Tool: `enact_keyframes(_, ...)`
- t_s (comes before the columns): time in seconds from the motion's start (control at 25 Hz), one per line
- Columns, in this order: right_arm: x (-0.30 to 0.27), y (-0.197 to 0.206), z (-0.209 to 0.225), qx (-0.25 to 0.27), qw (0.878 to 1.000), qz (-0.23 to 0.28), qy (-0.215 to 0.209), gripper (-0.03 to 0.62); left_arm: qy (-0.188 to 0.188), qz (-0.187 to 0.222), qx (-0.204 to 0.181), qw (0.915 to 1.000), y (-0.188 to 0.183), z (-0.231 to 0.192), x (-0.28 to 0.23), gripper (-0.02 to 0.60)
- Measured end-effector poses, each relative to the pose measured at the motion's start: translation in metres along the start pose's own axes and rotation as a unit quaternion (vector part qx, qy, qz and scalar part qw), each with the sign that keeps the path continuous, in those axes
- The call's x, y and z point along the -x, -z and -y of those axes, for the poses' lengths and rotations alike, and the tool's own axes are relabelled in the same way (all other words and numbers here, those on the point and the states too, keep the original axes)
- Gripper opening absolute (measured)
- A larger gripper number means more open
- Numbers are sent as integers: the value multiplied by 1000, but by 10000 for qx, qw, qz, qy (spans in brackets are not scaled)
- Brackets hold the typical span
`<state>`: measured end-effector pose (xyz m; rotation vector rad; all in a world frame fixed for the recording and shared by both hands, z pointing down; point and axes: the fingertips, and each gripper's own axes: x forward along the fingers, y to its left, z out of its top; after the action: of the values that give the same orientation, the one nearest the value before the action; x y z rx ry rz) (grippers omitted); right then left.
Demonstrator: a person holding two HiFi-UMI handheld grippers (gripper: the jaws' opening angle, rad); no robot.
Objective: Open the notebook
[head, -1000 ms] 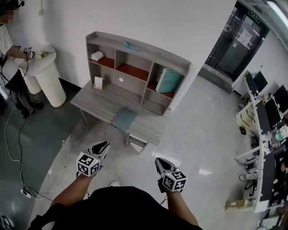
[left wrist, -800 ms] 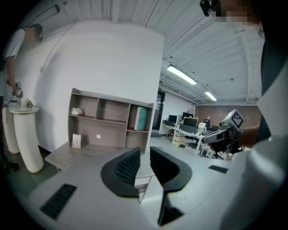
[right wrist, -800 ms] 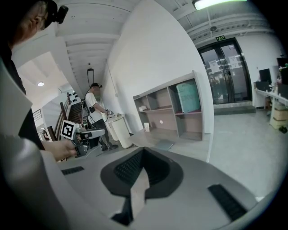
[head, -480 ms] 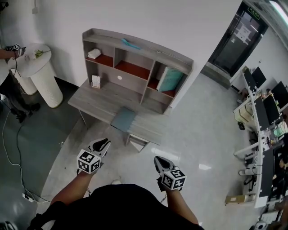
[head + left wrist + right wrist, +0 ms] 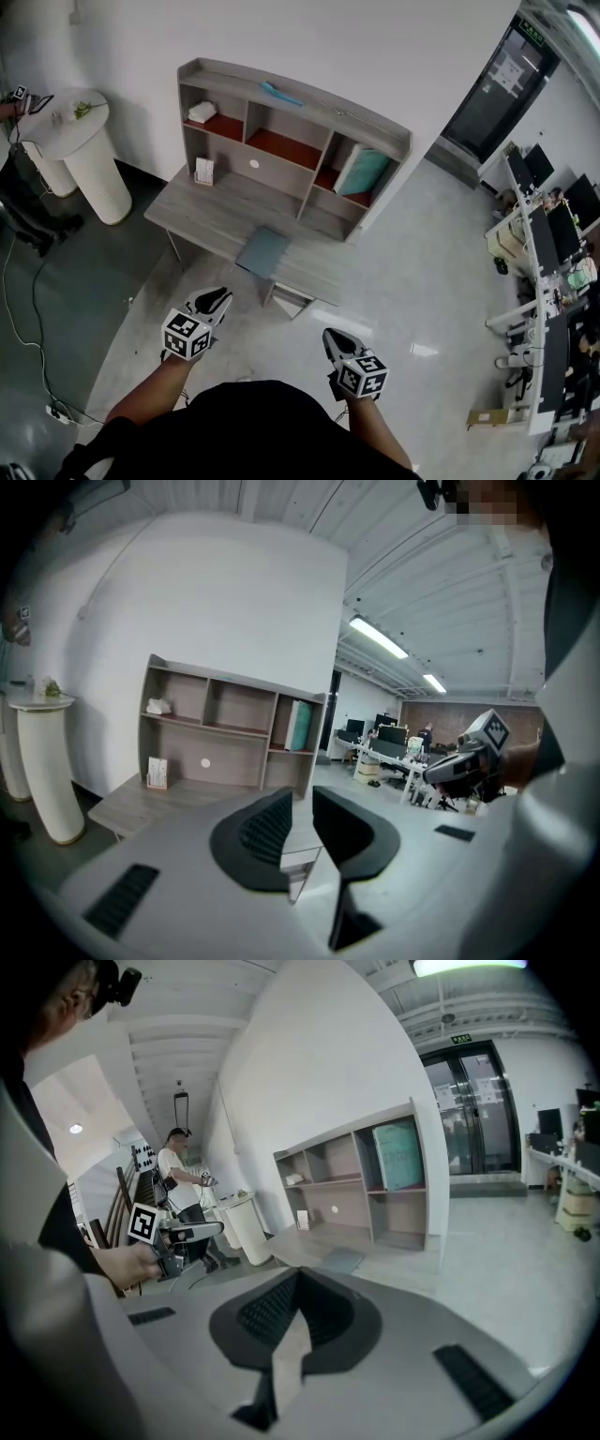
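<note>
A closed grey-blue notebook [image 5: 262,251] lies flat near the front edge of the grey desk [image 5: 202,211], below the shelf unit [image 5: 291,122]. Both grippers hang over the floor, well short of the desk. My left gripper [image 5: 214,300] points at the desk; its jaws stand a narrow gap apart with nothing between them [image 5: 302,794]. My right gripper [image 5: 335,337] is lower and to the right, its pads meeting at the tips and holding nothing [image 5: 298,1274]. The right gripper view shows the notebook [image 5: 342,1260] ahead on the desk.
A teal book [image 5: 364,172] leans in the shelf's right compartment, and a small card stand [image 5: 204,172] sits on the desk's left. A white round pedestal table [image 5: 89,155] stands at the left with a person's hand [image 5: 14,101] by it. Office desks [image 5: 553,281] line the right side.
Both grippers have edged a little toward the desk. The person at the far left has slipped almost out of the head view.
</note>
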<state>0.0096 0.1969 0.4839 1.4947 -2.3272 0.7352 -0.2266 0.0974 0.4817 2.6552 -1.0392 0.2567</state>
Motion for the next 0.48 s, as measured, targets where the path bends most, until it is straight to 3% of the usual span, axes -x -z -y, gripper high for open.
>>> enact_keyframes(0.48, -30, -4, -33, 202, 9996, -150, -132, 2, -150, -60, 121, 9998, 13, -38, 27, 72)
